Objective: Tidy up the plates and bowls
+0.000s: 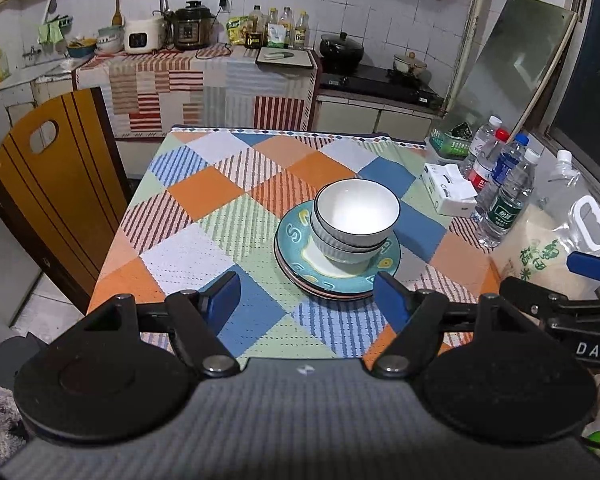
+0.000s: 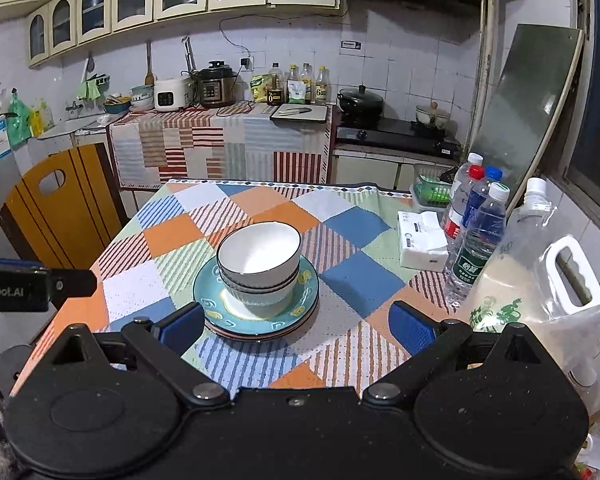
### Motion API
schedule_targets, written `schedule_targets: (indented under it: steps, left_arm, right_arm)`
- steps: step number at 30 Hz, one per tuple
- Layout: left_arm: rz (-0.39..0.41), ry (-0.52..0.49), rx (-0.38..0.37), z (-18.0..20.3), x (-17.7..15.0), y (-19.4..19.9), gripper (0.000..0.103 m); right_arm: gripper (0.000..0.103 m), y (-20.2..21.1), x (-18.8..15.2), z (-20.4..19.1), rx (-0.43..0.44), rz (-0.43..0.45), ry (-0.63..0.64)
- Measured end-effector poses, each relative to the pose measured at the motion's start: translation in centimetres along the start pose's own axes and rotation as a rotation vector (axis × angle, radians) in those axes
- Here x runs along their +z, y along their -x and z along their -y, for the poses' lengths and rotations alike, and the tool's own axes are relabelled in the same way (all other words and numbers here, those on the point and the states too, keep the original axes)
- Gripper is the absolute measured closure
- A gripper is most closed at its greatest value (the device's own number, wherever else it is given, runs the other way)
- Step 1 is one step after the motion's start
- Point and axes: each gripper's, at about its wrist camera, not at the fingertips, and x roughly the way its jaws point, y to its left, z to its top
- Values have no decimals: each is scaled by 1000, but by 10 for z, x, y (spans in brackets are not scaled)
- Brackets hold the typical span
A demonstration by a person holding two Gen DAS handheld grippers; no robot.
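Left gripper point(image 1: 306, 294): spread wide, both blue pads bare, gripping nothing, held over the near part of the table point(image 1: 204, 192) just short of the plates point(image 1: 300, 264). Right-hand blue finger point(image 1: 392, 300) close to the near rim of the plates; touching or only overlapping in view, hard to say.

Right gripper point(image 2: 296, 326): likewise spread wide and empty, hovering near the same plates point(image 2: 300, 300), left-hand finger point(image 2: 180, 326) in front of their near-left rim, right-hand finger well off to the side of them.

Stacked on the checked tablecloth near the middle of the table: teal plates with yellow marks, a reddish rim showing beneath. Nested upright on the plates, white bowls point(image 1: 356, 216) with dark rims, the top one empty inside; same bowls point(image 2: 260, 258) seen from the right wrist.

Right of the plates: tissue pack point(image 1: 448, 190), then water bottles point(image 1: 508, 196), then a rice bag point(image 2: 540, 292). Left of the plates, beyond the table edge: wooden chair point(image 1: 56, 184).
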Motion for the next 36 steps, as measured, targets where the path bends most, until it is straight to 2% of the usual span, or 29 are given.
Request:
schedule_targets:
  steps: [4,8,12,17,22,29,36]
  left_arm:
    - [8,-1,-3,2,-5,2,30]
    - [7,-9,-5,3,-8,2,23]
    - [4,-34,21,5,-13,2,20]
    - [11,-29,27,4,-16,3,8]
    - [12,-45,60,2,-19,0,0]
    - [10,-79,100,6,-19,-3,0]
    - [15,-99,92,12,-21,-3,0]
  right_arm:
    - [3,1,-7,-5,-17,-4,13]
    - [3,2,-12,-7,-13,-14,0]
    - [3,1,-16,-6,-12,-14,-17]
    - [3,0,-19,-8,-25,-17,-10]
    - [3,1,-23,-10,-30,-20,-1]
    - [3,-1,-26,-11,-42,-30,6]
    - [3,-1,-27,-11,-46,-31,0]
